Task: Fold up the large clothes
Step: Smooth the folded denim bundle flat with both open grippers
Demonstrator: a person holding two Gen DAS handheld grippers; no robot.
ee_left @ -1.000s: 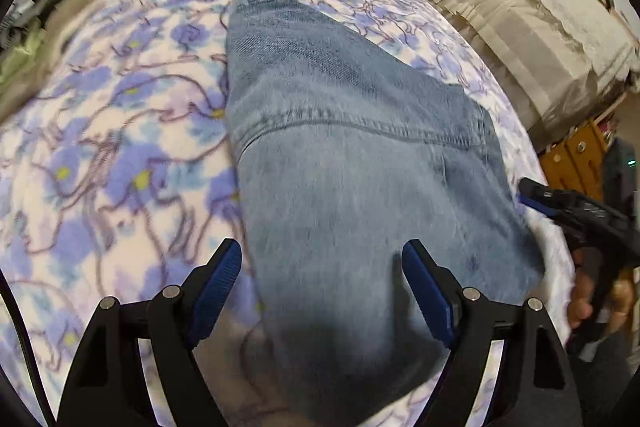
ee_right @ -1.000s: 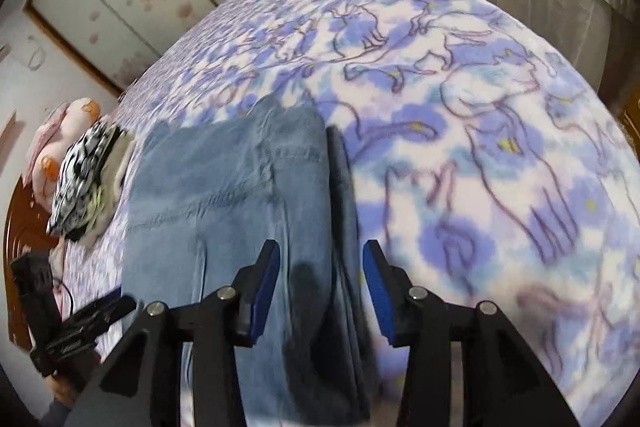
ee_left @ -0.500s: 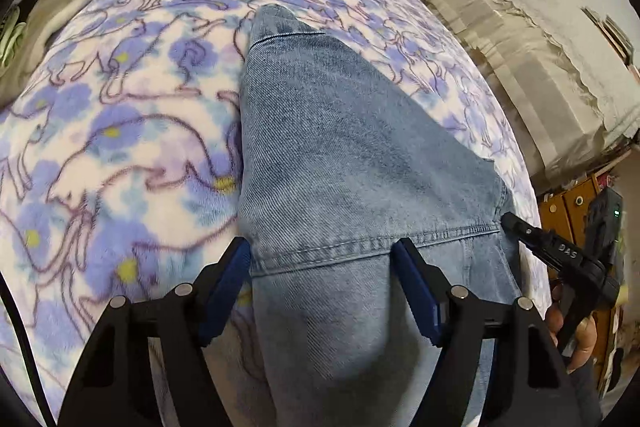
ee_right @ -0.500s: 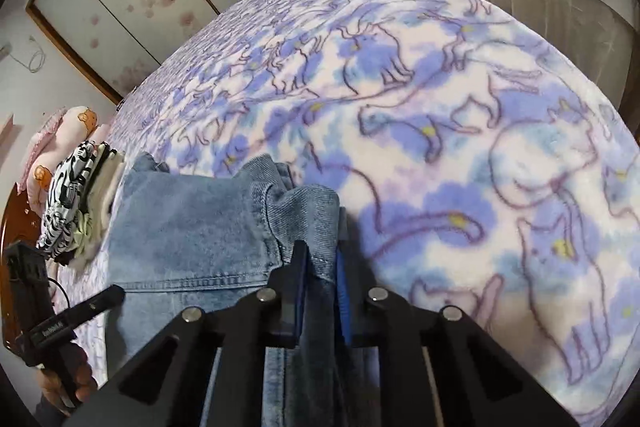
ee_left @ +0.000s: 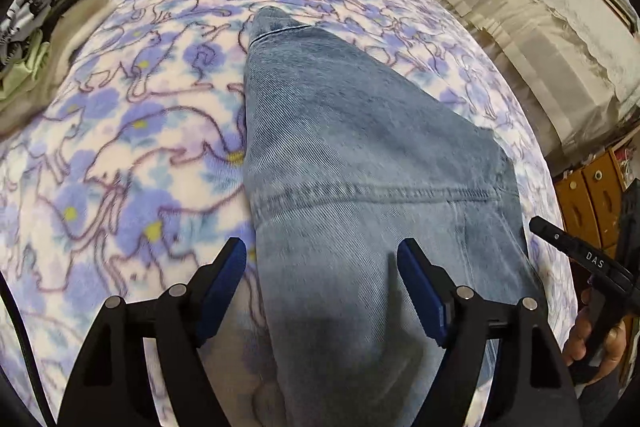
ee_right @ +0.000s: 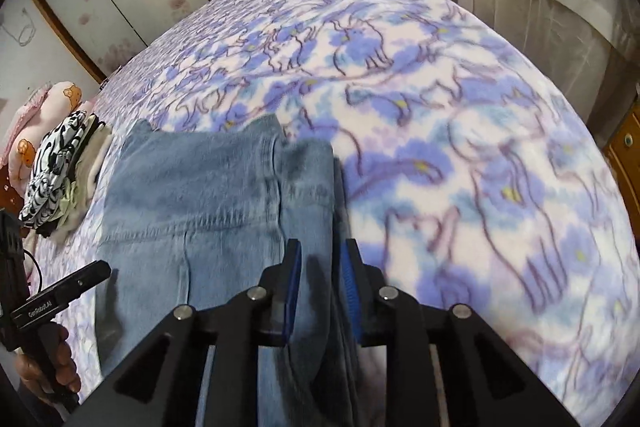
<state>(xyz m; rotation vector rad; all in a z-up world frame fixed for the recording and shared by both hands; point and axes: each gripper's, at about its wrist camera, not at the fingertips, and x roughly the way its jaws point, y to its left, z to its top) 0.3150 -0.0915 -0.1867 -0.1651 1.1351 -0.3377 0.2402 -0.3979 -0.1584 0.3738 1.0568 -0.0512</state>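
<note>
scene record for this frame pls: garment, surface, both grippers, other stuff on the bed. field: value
garment: blue jeans, folded, lying flat
surface: bed with a purple cat-print blanket
left gripper: jaws wide, straddling the jeans' left edge, pads not pressing
right gripper: jaws narrow, the jeans' right edge between them; they closed, then have just been opening a little; pad contact unclear
clothes pile: black-and-white print on top, near the bed's left edge
pillow: pink, beyond the pile

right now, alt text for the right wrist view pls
The right gripper has its blue pads close together around the edge of folded blue jeans lying on a purple floral blanket. A stack of folded clothes sits far left.
</note>
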